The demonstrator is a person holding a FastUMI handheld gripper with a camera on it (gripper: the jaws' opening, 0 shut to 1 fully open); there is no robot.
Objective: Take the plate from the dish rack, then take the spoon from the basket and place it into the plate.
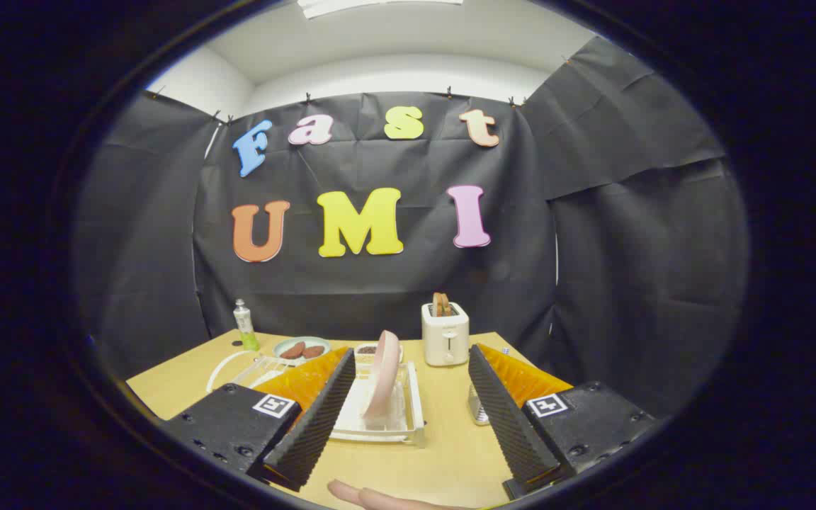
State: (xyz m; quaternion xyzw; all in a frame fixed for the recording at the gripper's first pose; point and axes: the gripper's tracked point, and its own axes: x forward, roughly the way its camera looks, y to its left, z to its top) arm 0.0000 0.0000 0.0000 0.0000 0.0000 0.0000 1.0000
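A pink plate stands on edge in a white dish rack on the wooden table, just ahead of my fingers and nearer the left one. My gripper is open, its two black ribbed fingers spread wide to either side of the rack with nothing between them. A small metal mesh basket peeks out beside the right finger, mostly hidden by it; I cannot make out the spoon.
A white toaster holding bread stands beyond the rack. Further left lie a plate with brown pieces, a small bowl and a green-capped tube. A person's finger rests on the table's near edge.
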